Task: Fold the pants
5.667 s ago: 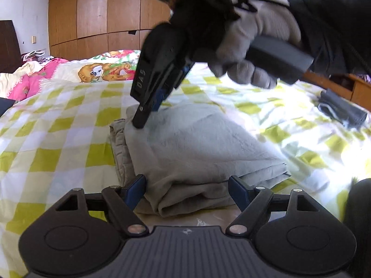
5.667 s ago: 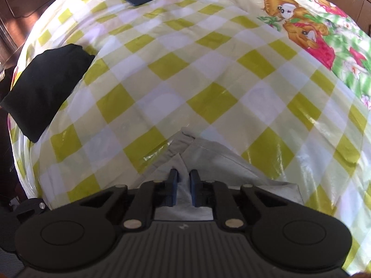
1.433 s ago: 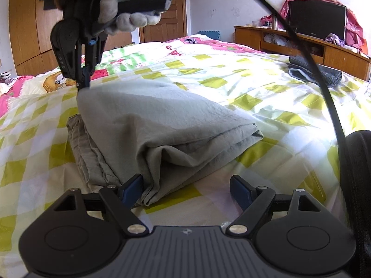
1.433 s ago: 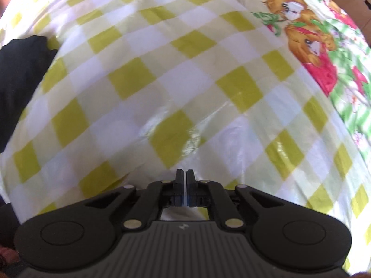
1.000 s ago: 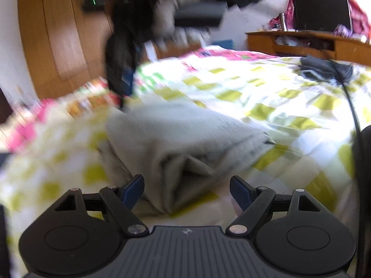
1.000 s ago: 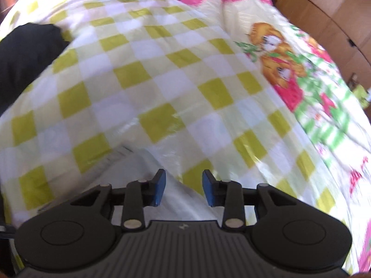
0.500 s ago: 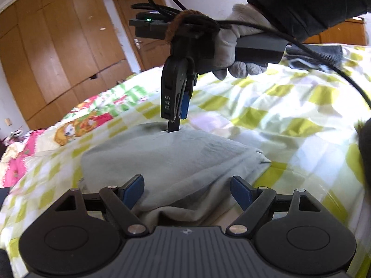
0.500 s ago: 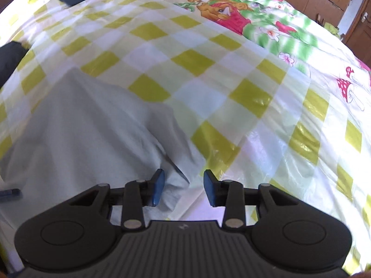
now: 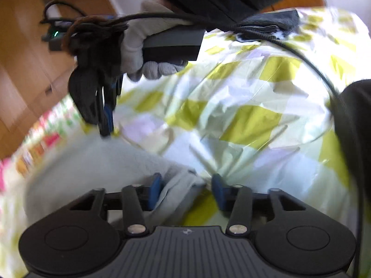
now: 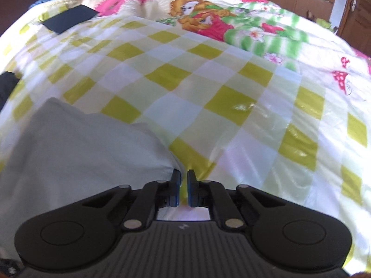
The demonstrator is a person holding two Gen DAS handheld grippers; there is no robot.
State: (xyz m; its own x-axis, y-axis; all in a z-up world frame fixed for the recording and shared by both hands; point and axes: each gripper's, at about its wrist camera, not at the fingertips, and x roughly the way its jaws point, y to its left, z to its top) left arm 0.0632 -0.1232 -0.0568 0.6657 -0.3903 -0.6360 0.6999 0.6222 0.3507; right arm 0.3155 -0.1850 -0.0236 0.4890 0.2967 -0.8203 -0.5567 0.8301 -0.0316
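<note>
Pants (image 9: 97, 162): grey folded bundle, lower left of left wrist view, lying on checked bedspread (image 9: 250, 120). Left claw (image 9: 186, 188) half open, down from fully spread 0.5 s ago, straddling the near corner of the fabric; no pinch yet. Right claw (image 9: 106, 125) visible upper left, tips down at the bundle's far edge, gloved hand (image 9: 139, 44) on the handle. Heavy motion blur; no lettering readable now.

Right wrist view: pants (image 10: 76, 153) fill lower left. Right claw (image 10: 183, 186) nearly closed, narrow slit left, was clearly apart 0.5 s ago. Fabric edge just beside left pad (image 10: 176, 185); actual grip on cloth not confirmable. Cartoon print (image 10: 204, 16) top centre, no text.

Likely both corners being taken for another fold or a lift.
</note>
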